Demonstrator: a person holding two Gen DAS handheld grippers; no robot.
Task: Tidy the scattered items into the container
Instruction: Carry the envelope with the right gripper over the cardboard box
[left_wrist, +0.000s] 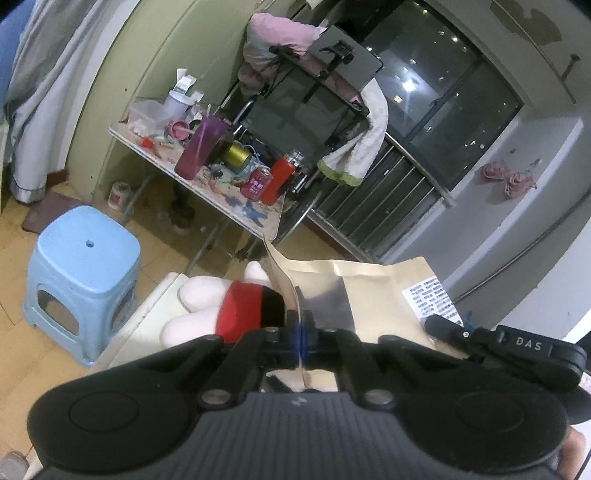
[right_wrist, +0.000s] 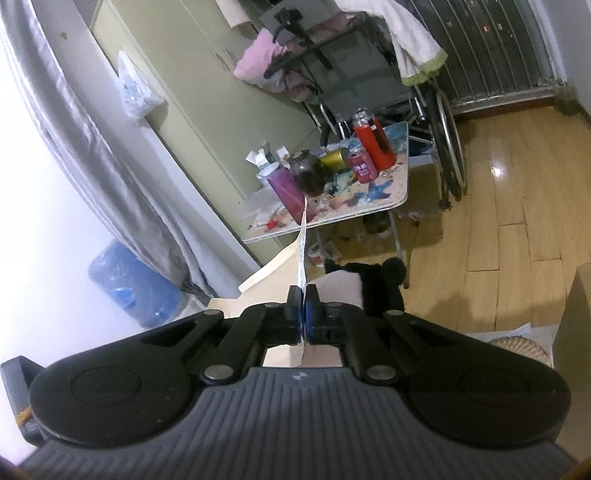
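A brown kraft paper pouch (left_wrist: 376, 291) with a white printed label is held up by its edges. My left gripper (left_wrist: 301, 317) is shut on the pouch's left edge, which stands up as a thin sheet between the pads. In the right wrist view my right gripper (right_wrist: 303, 295) is shut on another edge of the pouch (right_wrist: 273, 273). A plush toy (left_wrist: 243, 302), white with a red and black band, lies just behind the pouch on a pale surface. Its black part (right_wrist: 380, 291) shows beyond the right fingers.
A light blue plastic stool (left_wrist: 85, 266) stands on the wooden floor at left. Ahead is a folding table (left_wrist: 269, 225) crowded with bottles, cans and cups, with a wheelchair (left_wrist: 306, 110) behind it. A blue water jug (right_wrist: 129, 284) sits by the curtain. A woven basket (right_wrist: 517, 345) lies lower right.
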